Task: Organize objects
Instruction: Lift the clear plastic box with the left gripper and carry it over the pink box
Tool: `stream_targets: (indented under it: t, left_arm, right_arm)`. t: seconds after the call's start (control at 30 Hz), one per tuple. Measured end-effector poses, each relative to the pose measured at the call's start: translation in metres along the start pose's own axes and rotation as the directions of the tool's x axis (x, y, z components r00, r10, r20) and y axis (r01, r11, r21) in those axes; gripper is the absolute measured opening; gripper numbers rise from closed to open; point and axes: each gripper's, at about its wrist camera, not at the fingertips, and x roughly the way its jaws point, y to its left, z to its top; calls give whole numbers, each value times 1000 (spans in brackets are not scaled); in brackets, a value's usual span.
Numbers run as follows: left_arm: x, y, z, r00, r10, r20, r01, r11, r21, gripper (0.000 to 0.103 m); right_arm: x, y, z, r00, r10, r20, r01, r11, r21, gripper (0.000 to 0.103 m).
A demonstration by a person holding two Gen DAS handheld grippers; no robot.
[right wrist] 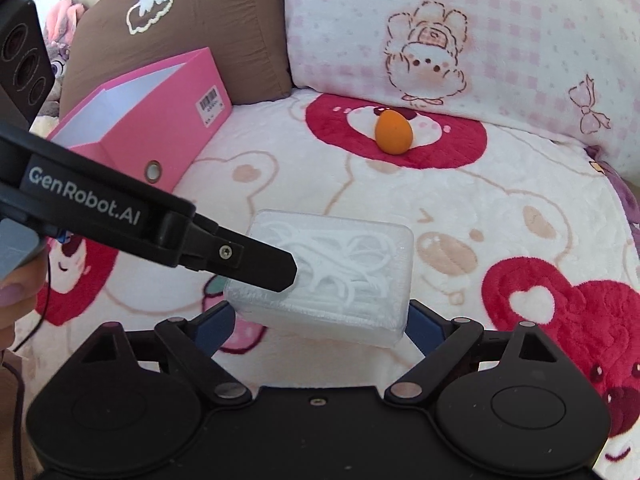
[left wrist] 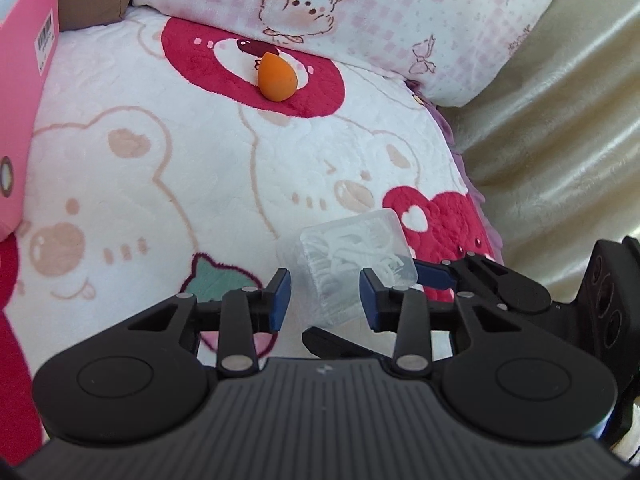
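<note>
Both grippers at clear floss-pick box, near blanket front edge.
We see right gripper clamped on box; left gripper fingers apart around it; orange sponge by pillow.

Both grippers are showing matte black bodies with round hubs, silver pivot pins and linkage arms ending in blue-padded jaws. The left gripper is bearing a ribbed top; seen from the right gripper, it is carrying white "GenRobot.AI" lettering, a small screw and a thin cable
</note>
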Motion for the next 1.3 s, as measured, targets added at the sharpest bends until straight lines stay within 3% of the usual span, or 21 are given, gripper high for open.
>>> stream_targets:
  t: [0.43, 0.97, 1.3]
  left_arm:
    - [-75, -17, -5, 995, 88, -37, -85, 992, 94, 36]
    - [-172, -6, -16, 987, 143, 69, -152, 979, 135, 36]
    - [-219, 18, -18, 976, 148, 158, -161, 984, 76, 38]
  right_arm:
    - [-44, 61, 17, 1000, 11, 6, -11, 999, -54, 93]
    - [-72, 133, 46, 998, 52, 45, -47, 993, -112, 93]
    - [-77, 178, 78, 997, 71, 22, -66, 983, -169, 93]
